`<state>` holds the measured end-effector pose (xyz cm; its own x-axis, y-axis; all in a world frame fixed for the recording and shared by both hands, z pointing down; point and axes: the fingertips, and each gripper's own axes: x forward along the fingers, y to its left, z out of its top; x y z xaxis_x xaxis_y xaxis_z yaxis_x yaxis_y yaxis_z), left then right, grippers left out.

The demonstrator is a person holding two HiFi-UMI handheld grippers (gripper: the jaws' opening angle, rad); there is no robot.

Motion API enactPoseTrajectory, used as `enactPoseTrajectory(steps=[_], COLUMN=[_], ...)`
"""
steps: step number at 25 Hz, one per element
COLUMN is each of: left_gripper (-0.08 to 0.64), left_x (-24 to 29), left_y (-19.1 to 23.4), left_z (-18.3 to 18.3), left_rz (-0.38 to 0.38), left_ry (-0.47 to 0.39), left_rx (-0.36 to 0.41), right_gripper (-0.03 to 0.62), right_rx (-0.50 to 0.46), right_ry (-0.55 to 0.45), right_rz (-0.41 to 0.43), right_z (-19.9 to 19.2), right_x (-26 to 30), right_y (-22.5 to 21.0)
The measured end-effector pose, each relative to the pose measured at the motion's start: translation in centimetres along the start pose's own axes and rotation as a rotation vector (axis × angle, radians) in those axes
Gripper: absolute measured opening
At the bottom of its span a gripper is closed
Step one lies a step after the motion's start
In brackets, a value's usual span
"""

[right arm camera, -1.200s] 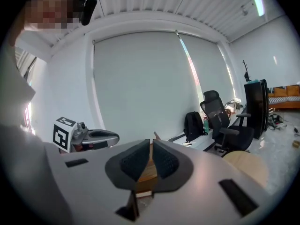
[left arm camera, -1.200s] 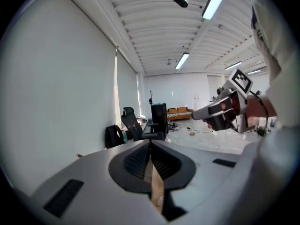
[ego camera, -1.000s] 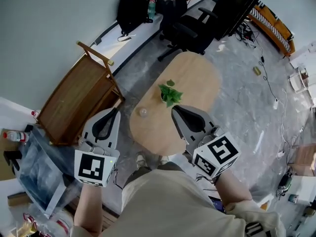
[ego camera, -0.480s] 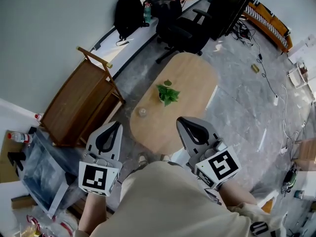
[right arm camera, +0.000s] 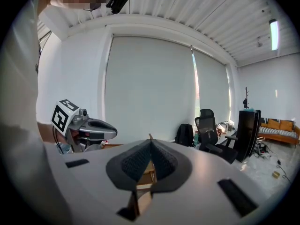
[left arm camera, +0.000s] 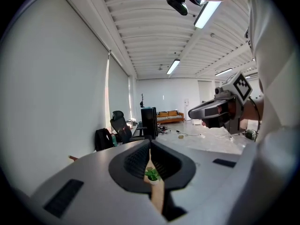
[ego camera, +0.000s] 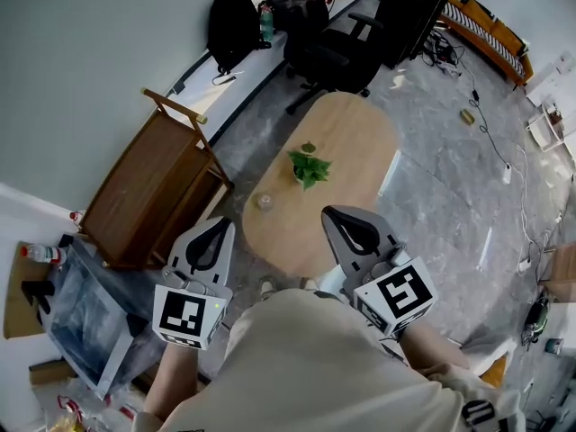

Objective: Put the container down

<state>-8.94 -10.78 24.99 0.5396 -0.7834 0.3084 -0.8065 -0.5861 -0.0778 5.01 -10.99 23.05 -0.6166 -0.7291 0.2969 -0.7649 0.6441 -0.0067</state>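
A small clear container (ego camera: 265, 202) stands on the oval wooden table (ego camera: 351, 142), next to a little green potted plant (ego camera: 310, 167). In the head view my left gripper (ego camera: 217, 227) is held in the air just off the table's near left edge, jaws shut and empty. My right gripper (ego camera: 335, 215) hovers over the table's near end, also shut with nothing in it. In the left gripper view the closed fingertips (left arm camera: 150, 146) frame the plant (left arm camera: 152, 174), and the right gripper (left arm camera: 206, 112) shows at the right. The right gripper view shows its shut jaws and the left gripper (right arm camera: 101, 130) beside it.
A wooden cabinet (ego camera: 148, 192) stands left of the table. Beyond the table are a black office chair (ego camera: 333, 48), a black backpack (ego camera: 232, 21) and a tall black unit (ego camera: 418, 7). Cables lie on the marble floor (ego camera: 468, 178) at the right. Plastic-wrapped items (ego camera: 76, 309) sit at the near left.
Both grippers have drawn back a little from the table toward the person, the left one also shifting right. The container and plant have not moved on the table.
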Motion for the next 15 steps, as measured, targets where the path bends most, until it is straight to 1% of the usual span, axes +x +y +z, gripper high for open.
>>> enactPoseTrajectory(steps=[2, 5, 11, 15], left_gripper=[0.009, 0.009, 0.009, 0.009], left_x=[-0.05, -0.17, -0.34, -0.62], left_y=[0.09, 0.15, 0.22, 0.28], left_z=[0.15, 0.4, 0.67, 0.36], left_rz=[-0.007, -0.01, -0.016, -0.016], left_ry=[-0.006, -0.015, -0.027, -0.023], left_rx=[0.004, 0.002, -0.004, -0.01], right_gripper=[-0.003, -0.003, -0.003, -0.003], right_rx=[0.001, -0.013, -0.025, -0.02], right_ry=[0.015, -0.006, 0.001, 0.03], right_rz=[-0.002, 0.001, -0.002, -0.007], right_z=[0.11, 0.53, 0.6, 0.05], right_x=[0.16, 0.27, 0.11, -0.09], right_y=[0.26, 0.47, 0.54, 0.81])
